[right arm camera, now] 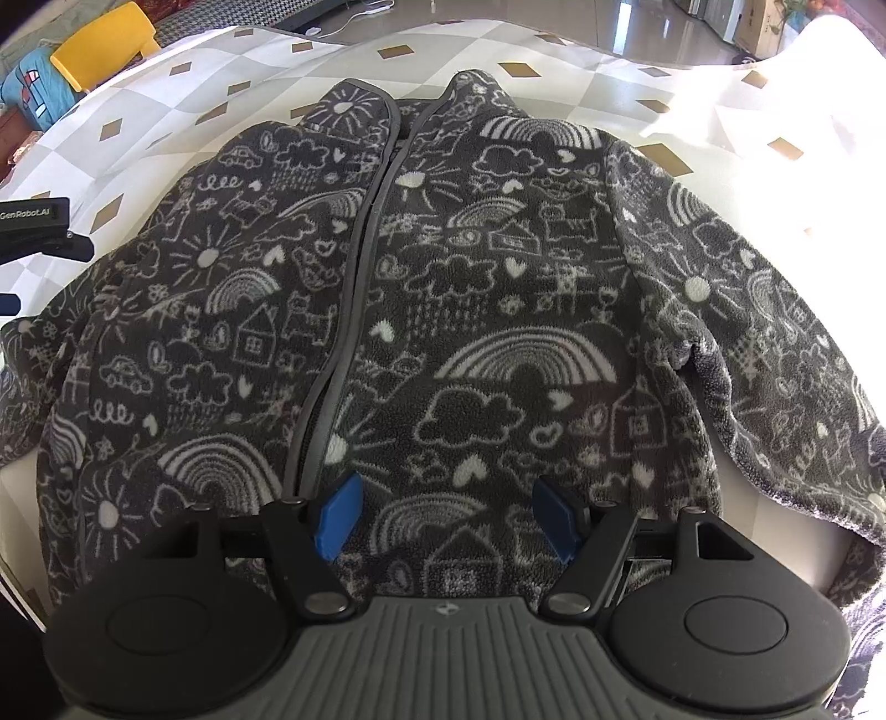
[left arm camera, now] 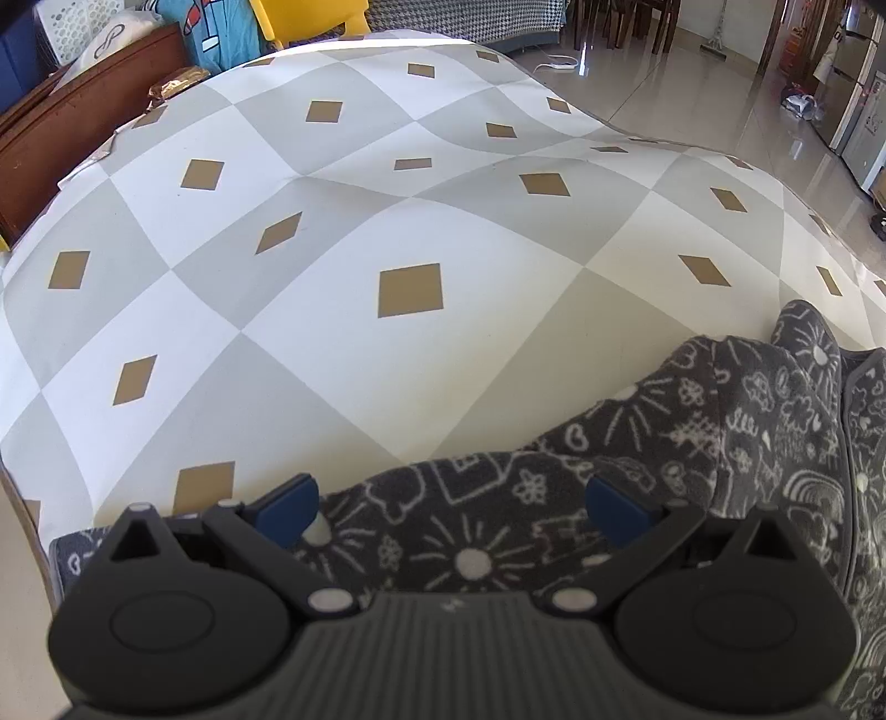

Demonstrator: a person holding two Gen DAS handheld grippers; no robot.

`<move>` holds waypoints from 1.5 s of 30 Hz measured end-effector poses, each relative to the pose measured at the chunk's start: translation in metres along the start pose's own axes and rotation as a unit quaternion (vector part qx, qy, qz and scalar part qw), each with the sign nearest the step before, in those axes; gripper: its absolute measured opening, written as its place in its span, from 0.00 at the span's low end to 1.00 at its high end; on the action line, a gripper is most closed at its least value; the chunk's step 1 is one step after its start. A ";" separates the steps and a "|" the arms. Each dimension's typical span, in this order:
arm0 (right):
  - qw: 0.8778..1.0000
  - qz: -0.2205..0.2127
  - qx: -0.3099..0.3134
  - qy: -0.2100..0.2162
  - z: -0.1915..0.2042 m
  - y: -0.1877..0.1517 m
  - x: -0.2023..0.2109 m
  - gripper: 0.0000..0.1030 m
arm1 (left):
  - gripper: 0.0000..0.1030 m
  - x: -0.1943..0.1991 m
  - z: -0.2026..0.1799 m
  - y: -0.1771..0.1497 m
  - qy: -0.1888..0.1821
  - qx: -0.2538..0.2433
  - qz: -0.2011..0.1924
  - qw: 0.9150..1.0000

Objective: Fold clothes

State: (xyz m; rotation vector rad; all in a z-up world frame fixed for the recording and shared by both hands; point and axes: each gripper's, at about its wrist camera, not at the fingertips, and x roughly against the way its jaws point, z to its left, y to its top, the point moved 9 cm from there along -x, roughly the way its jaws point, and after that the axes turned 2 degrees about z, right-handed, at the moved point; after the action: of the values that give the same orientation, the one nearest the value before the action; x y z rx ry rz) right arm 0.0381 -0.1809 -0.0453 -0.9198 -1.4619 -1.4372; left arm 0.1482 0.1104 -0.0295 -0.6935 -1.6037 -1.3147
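Overhead, surface: counter under a white-and-grey checked cloth with tan diamonds point(left arm camera: 343, 243); edge rippled at the far side
Room: glossy pale tiled floor point(left arm camera: 720, 83) beyond; yellow plastic chair point(right arm camera: 105, 41) and dark wooden furniture point(left arm camera: 66, 138) at the far left
Left tool point(left arm camera: 451, 507): blue pads point(left arm camera: 288, 507) spread wide, released; nothing between them; poised over a sleeve at the garment's edge
Right tool point(right arm camera: 448, 518): blue pads point(right arm camera: 338, 518) apart, released, gripping nothing; just above the hem
Garment: dark grey fleece zip jacket with white doodle print point(right arm camera: 443, 310); spread flat, front up, zip closed, collar far from the right tool; one sleeve reaches under the left tool
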 end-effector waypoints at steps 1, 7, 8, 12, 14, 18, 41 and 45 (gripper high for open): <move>1.000 -0.002 0.000 0.000 0.000 0.001 0.000 0.66 | 1.00 -0.003 -0.004 0.001 -0.003 -0.002 0.000 1.000; 1.000 0.006 -0.018 0.016 -0.001 0.000 -0.002 0.66 | 0.99 -0.015 -0.016 0.014 -0.004 -0.019 -0.010 1.000; 1.000 0.010 -0.022 0.019 -0.001 -0.001 -0.004 0.66 | 0.99 -0.017 -0.018 0.015 -0.006 -0.022 -0.009 1.000; 1.000 0.012 -0.019 0.014 -0.001 -0.002 -0.008 0.66 | 0.99 -0.031 -0.024 0.015 -0.004 -0.032 0.007 0.999; 1.000 0.010 -0.014 0.012 -0.002 0.000 -0.010 0.66 | 0.99 -0.041 -0.027 0.012 -0.002 -0.041 0.022 0.999; 1.000 0.009 -0.013 0.011 -0.002 0.002 -0.012 0.66 | 1.00 -0.056 -0.027 0.009 0.010 -0.050 0.039 0.998; 1.000 -0.017 0.017 -0.017 0.004 0.019 -0.023 0.68 | 1.00 -0.077 -0.033 0.053 0.045 -0.061 -0.042 0.996; 0.999 -0.023 0.018 -0.019 0.004 0.020 -0.024 0.68 | 1.00 -0.080 -0.035 0.060 0.043 -0.058 -0.052 0.996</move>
State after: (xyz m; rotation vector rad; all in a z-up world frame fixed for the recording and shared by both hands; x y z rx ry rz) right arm 0.0649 -0.1739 -0.0600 -0.9008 -1.5410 -1.4299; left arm 0.2433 0.1033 -0.0754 -0.6209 -1.5206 -1.5045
